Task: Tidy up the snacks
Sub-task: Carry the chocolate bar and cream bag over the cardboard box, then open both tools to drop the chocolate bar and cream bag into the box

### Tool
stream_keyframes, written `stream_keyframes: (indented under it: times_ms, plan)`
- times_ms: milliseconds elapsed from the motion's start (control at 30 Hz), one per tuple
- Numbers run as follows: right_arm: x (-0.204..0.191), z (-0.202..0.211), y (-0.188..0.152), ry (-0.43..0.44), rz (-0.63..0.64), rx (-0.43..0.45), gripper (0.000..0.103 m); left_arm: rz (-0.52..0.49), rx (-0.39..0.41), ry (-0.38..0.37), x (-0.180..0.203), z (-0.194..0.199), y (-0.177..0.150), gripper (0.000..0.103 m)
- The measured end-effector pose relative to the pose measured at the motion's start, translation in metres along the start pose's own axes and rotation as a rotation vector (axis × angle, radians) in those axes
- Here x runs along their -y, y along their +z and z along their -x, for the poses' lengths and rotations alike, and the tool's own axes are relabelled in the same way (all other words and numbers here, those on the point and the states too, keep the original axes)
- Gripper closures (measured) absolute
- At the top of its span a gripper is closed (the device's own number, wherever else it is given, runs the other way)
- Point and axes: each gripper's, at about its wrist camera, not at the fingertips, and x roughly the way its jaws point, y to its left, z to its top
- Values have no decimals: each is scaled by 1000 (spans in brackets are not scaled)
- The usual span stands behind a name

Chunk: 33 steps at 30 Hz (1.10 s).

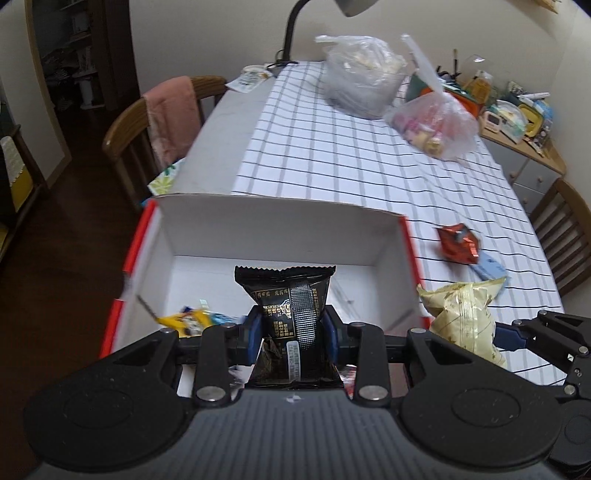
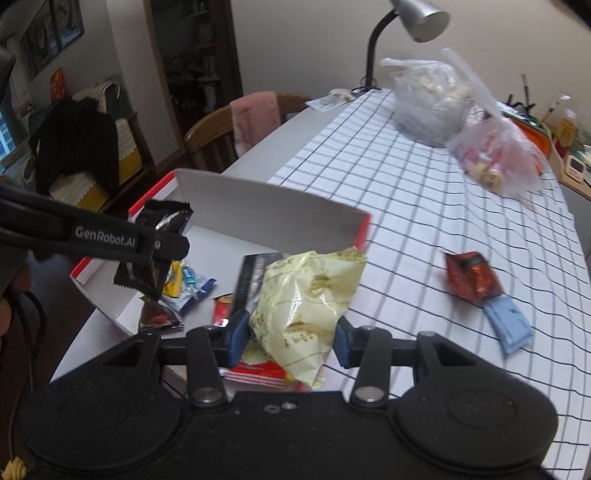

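Left tongs (image 1: 291, 328) pitched steeply down over the white box (image 1: 280, 229), clenched on a black packet (image 1: 286, 295). Right tongs (image 2: 291, 338), likewise angled down at the box's right edge, grasping a yellow bag (image 2: 303, 302). Red packet (image 2: 471, 277) lies on tabletop (image 2: 406, 221).

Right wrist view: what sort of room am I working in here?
Most likely a home dining room. A table under a checked tablecloth, wooden chairs, one draped with a pink towel, a desk lamp, and a cluttered sideboard all point to a lived-in household.
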Motion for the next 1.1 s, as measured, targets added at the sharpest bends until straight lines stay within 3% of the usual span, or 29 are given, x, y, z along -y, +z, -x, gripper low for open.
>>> stream_keyframes:
  times_ms: [600,1100]
  plan:
    - [-77,-76,14,51,121,-94,58,-43,-75,61,-67,-64,18,70]
    - [-95,-106,11,34,164,-155,58,-86,-146,58,-68,-99,16,70]
